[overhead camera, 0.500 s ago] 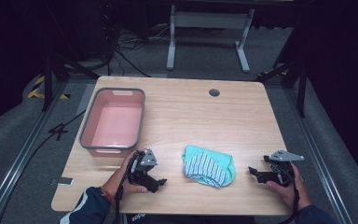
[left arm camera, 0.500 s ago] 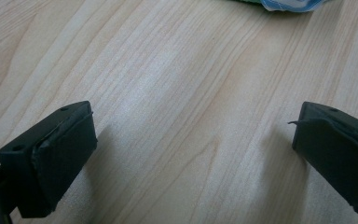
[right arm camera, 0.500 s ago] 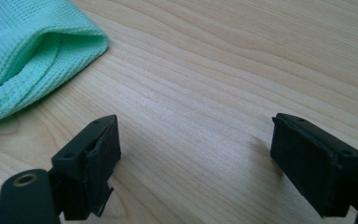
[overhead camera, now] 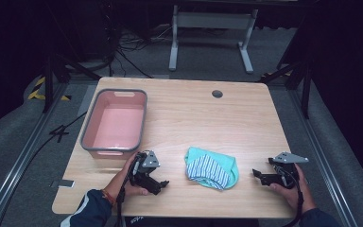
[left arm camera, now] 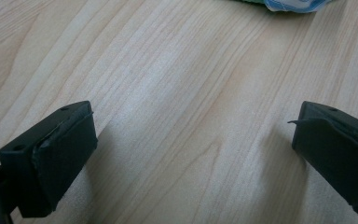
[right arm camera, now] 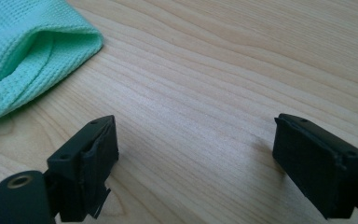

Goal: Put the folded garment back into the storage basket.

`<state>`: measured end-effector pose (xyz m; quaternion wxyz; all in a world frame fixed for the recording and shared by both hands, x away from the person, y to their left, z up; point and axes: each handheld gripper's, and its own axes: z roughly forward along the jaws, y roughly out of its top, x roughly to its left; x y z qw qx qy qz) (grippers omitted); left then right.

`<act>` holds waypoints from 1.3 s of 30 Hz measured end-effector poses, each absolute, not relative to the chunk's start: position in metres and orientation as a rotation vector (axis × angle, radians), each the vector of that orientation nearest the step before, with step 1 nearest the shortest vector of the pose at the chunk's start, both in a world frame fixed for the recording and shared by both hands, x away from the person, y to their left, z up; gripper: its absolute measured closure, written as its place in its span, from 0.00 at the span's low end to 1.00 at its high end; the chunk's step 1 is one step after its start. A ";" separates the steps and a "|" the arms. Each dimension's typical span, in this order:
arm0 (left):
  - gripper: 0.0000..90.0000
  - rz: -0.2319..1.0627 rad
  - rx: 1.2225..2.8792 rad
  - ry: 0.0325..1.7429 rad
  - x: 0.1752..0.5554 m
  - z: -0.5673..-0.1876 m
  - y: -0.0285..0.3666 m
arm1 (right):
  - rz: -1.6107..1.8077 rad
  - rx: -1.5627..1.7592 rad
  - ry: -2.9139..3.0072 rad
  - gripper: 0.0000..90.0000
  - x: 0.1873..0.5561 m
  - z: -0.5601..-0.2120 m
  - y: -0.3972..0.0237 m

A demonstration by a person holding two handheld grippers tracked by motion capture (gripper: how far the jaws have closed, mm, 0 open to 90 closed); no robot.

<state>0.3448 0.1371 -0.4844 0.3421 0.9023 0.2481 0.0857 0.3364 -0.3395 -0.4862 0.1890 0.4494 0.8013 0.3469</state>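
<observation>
Your left claw (overhead camera: 157, 180) and right claw (overhead camera: 260, 176) are both wide open, holding nothing. The cloth (overhead camera: 211, 167) lies between them on the worktop (overhead camera: 208, 118).

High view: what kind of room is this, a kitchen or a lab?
Probably a lab or recording studio, not a kitchen. A lone wooden table stands on grey carpet amid dark surroundings, loose cables trail across the floor behind it, and a metal stand stands behind it.

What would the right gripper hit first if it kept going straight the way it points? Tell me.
Probably the folded teal cloth: the right gripper points across the bare table at it with open jaws, and in its own view the cloth's edge lies slightly off-line, so it might just clip it.
</observation>
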 end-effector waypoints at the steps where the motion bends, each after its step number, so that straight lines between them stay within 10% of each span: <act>1: 0.00 0.227 2.345 0.644 0.345 -0.484 0.137 | 0.973 1.267 2.252 0.16 0.336 -0.486 -0.339; 39: 0.28 0.238 2.357 0.543 0.354 -0.468 0.117 | 1.067 1.145 2.364 0.36 0.323 -0.463 -0.309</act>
